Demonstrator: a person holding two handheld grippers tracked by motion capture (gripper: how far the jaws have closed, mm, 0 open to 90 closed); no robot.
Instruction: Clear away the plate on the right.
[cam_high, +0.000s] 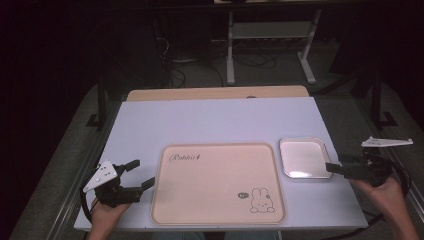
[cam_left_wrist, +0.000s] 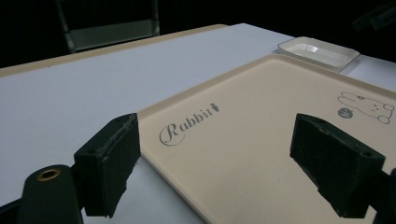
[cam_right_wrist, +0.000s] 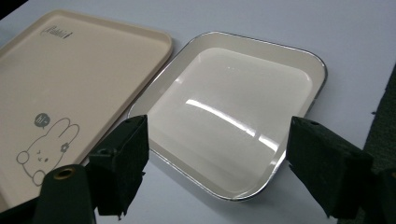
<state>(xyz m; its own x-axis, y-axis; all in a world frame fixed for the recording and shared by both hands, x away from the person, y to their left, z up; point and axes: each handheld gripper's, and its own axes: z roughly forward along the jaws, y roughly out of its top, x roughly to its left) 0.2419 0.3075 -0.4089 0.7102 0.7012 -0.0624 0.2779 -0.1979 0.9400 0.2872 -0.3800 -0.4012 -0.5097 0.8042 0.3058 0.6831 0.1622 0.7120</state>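
Pale grey-blue covered the table (cam_high: 215, 120), with a strip of bare wood showing along its far edge and dark floor, cables and a metal stand beyond. Two things lay on it, side by side and just apart: a large beige tray (cam_high: 218, 183) near the front edge and a small white dish (cam_high: 303, 157) with a shiny rim at the tray's far right corner. Nothing stood between either tool and these. The left tongs (cam_high: 136, 174) were released, jaws spread wide, just off the beige tray's left edge and aimed across it. The right tongs (cam_high: 331, 168) were also released, jaws wide apart, at the white dish's near right rim. The beige tray bore the word "Rabbit" in script at its far left corner and a drawn rabbit at its near right corner.
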